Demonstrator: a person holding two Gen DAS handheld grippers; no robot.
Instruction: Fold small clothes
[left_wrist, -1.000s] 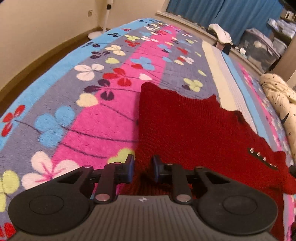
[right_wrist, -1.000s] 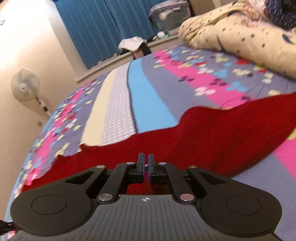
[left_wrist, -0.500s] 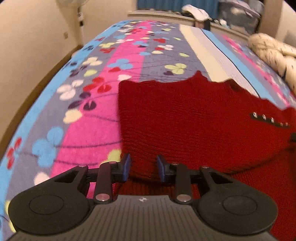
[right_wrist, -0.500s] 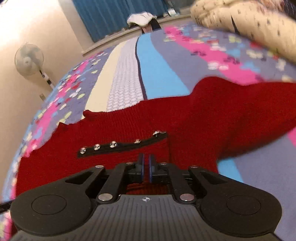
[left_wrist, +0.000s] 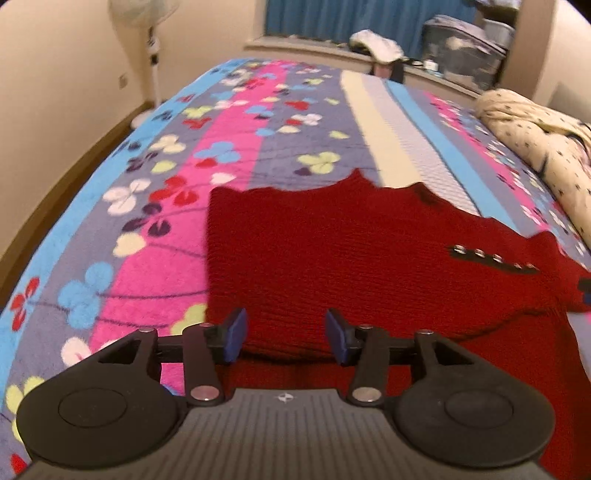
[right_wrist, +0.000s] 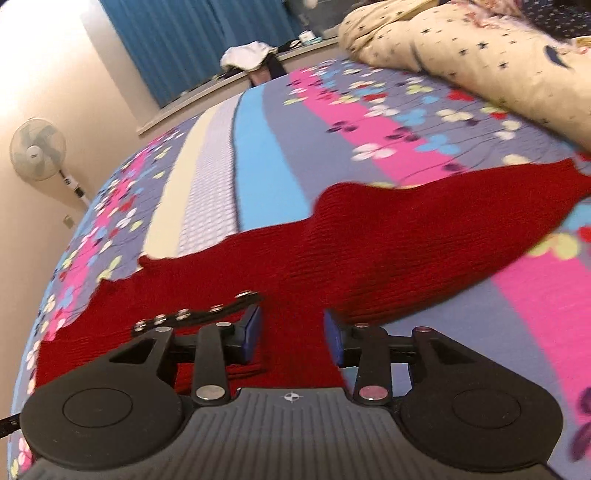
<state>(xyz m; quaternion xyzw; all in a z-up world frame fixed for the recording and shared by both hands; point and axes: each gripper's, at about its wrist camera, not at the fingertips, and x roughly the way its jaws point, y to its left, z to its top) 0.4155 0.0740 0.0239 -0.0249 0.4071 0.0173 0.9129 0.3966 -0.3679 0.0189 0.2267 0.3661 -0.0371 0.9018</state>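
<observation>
both jaws opening, pads clear — left gripper (left_wrist: 284, 334) and right gripper (right_wrist: 291, 330) over red sweater (left_wrist: 351, 258).

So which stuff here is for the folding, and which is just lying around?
For the folding:
- red knitted sweater
- left gripper, jaws opening, nothing pinched
- right gripper, jaws opening, nothing pinched

Just lying around:
- flowery blanket
- cream star-print duvet
- fan
- blue curtains
</observation>
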